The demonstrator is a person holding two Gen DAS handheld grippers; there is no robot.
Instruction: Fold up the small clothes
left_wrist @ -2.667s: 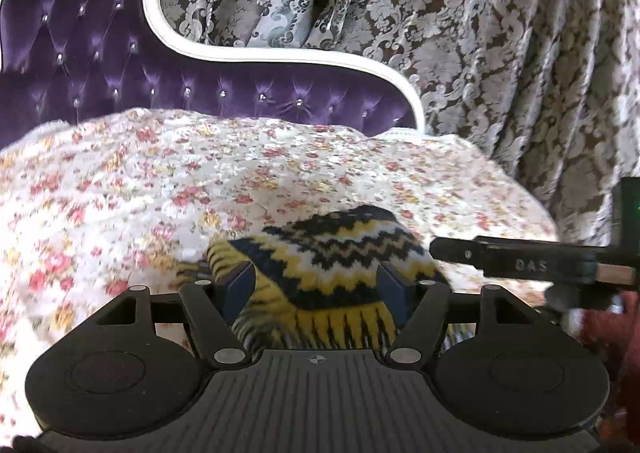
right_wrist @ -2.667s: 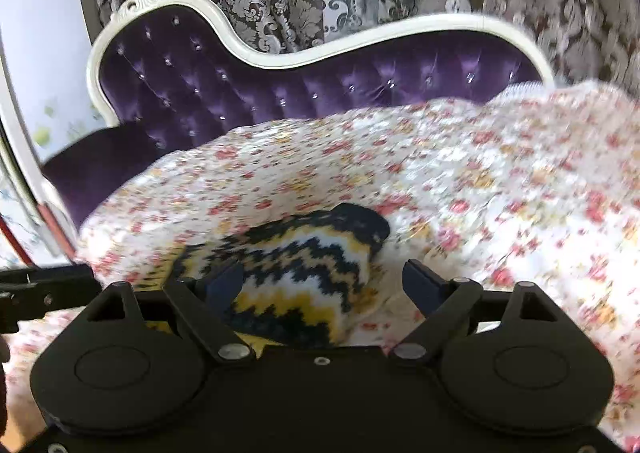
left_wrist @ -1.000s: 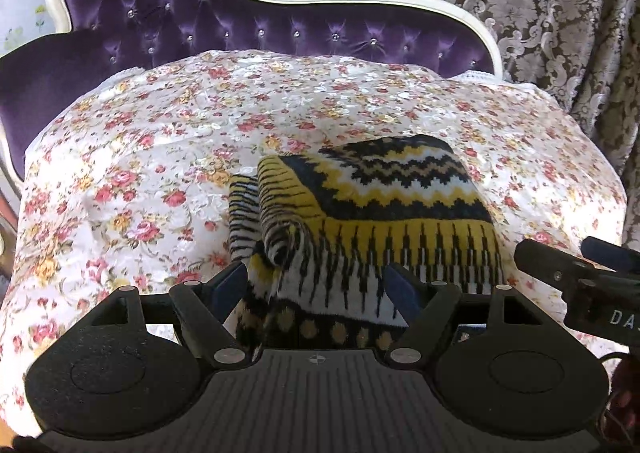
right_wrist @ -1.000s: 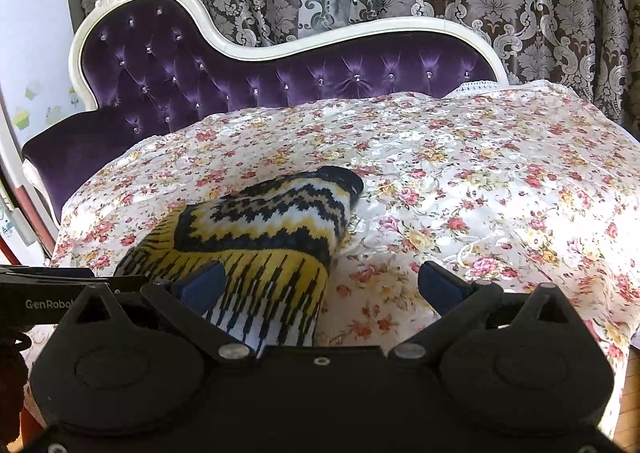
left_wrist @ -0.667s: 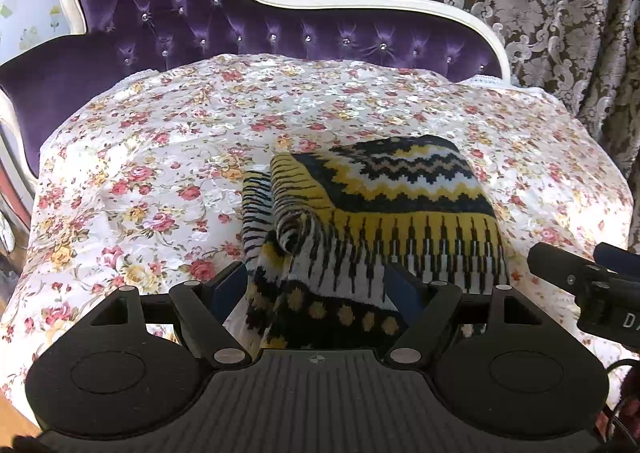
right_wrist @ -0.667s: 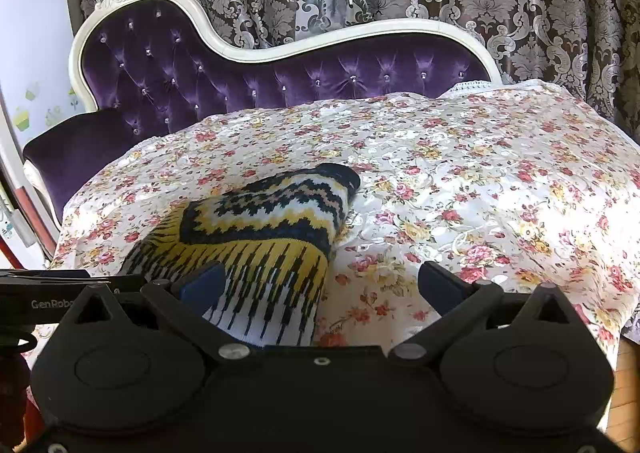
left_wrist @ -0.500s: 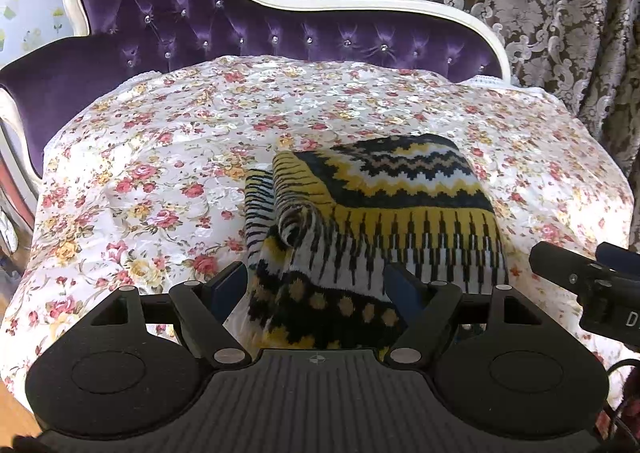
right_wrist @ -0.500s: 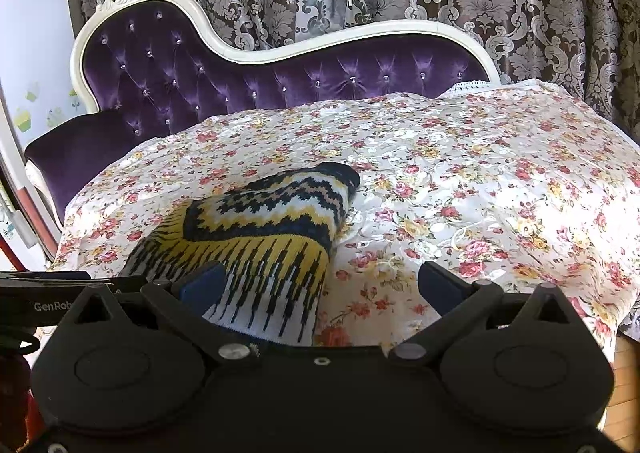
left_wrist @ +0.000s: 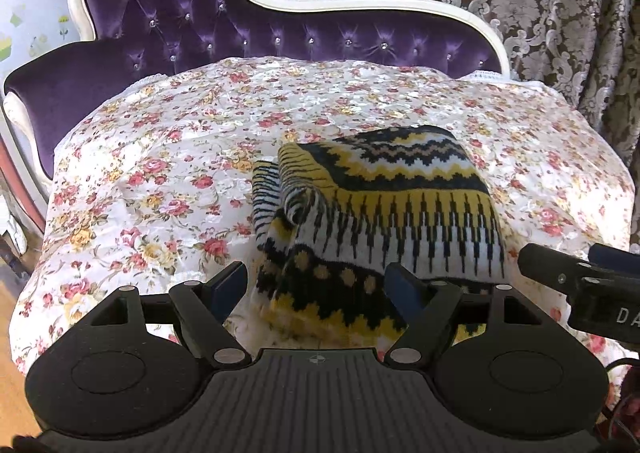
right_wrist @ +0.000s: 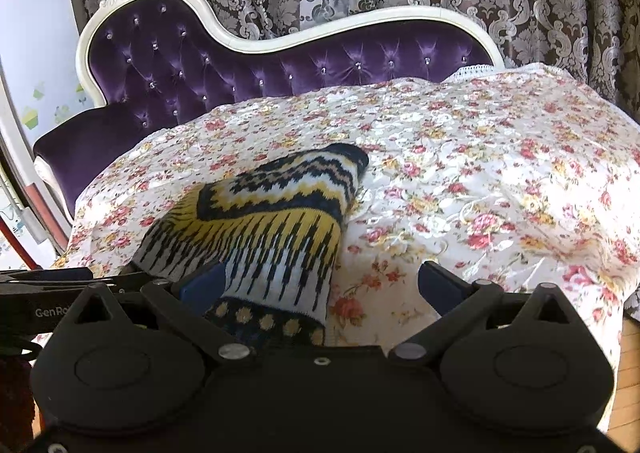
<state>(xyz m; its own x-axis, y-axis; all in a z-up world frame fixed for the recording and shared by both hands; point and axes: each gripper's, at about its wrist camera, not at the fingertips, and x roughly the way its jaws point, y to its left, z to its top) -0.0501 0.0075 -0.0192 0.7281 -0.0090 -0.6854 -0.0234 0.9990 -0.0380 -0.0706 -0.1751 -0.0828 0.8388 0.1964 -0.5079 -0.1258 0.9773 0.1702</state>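
A folded knit garment (left_wrist: 380,213) in yellow, black and white zigzag bands lies on the floral cover (left_wrist: 160,173) of a sofa. My left gripper (left_wrist: 316,285) is open just in front of it; the garment's near hem shows between the fingers, and the pads do not press on it. In the right wrist view the garment (right_wrist: 272,221) lies left of centre. My right gripper (right_wrist: 322,285) stands wide open, with the garment's near corner beside its left finger (right_wrist: 204,285) and bare cover under the rest. Each gripper's body shows at the edge of the other's view.
The tufted purple sofa back (left_wrist: 200,25) with a white frame rises behind the cover. Patterned curtains (left_wrist: 560,13) hang behind it. Wooden floor (right_wrist: 630,353) shows past the cover's right edge, and a pale wall (right_wrist: 36,33) is at the left.
Since the earliest frames both grippers have drawn back from the garment, which stays folded on the cover. Over the last second the left view backed off a little more; the right hardly moved.
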